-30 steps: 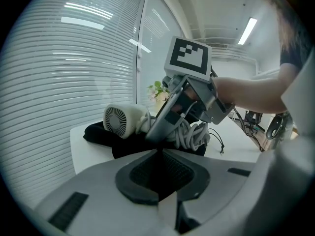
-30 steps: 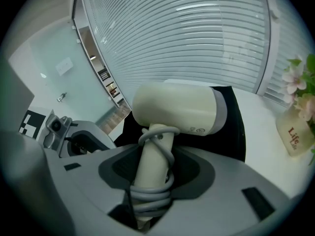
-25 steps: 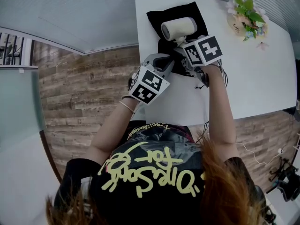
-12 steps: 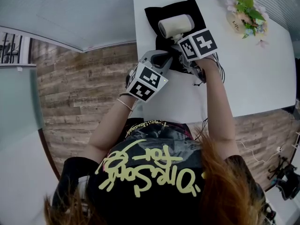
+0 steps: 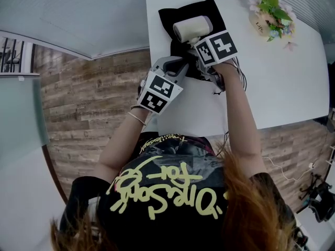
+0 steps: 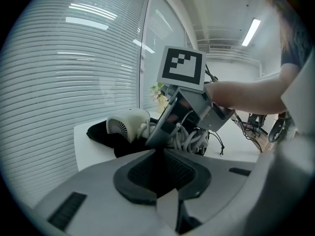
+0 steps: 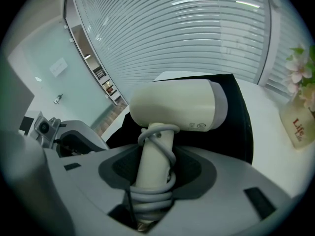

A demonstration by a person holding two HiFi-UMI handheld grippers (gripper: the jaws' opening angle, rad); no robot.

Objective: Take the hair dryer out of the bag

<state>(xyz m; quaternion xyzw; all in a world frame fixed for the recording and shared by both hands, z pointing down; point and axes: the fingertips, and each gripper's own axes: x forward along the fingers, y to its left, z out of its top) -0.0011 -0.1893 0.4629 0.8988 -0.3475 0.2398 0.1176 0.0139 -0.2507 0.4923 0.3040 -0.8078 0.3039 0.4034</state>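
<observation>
Right gripper (image 5: 198, 40), in the head view, clamps the cream plastic hair dryer (image 5: 191, 27) by its handle; the barrel lies crosswise over the black cloth bag (image 5: 209, 9), just beyond the jaws.

Left gripper view: left gripper (image 6: 158, 157), jaws just easing apart, pinches that bag's near edge.

Right gripper view: the smooth handle runs straight away, wound with grey cord (image 7: 155, 191).
</observation>
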